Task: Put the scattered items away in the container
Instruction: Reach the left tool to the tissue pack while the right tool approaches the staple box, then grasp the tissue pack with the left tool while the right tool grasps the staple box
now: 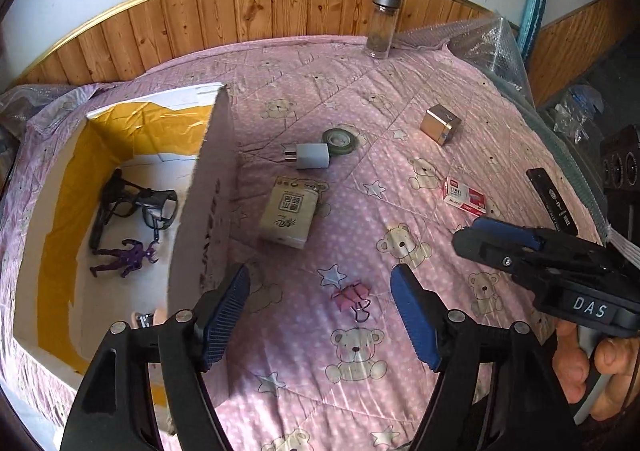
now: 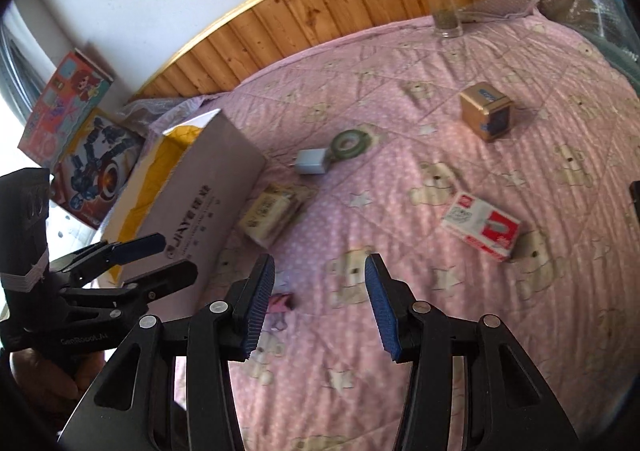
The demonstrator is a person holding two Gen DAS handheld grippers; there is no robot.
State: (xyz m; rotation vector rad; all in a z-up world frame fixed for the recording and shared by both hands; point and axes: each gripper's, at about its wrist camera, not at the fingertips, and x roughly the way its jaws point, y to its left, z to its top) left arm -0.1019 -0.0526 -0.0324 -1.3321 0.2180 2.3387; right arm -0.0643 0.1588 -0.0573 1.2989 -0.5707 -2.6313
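Pink binder clip point(image 1: 352, 297) lies just ahead of our left gripper point(image 1: 320, 315); both it and our right gripper point(image 2: 320, 307) gape empty. Box point(image 1: 208, 187) sits left; next, we pinch the clip.

"DAS" on right claw point(image 1: 496, 241); "JINYE" on box point(image 2: 208, 207)

Charger point(image 1: 313, 156) right of box point(image 1: 208, 187)

Pink bear-print quilt point(image 1: 360, 219) bears box point(image 1: 208, 187), charger point(image 1: 312, 156), tape roll point(image 1: 340, 140), bottle point(image 1: 382, 25).
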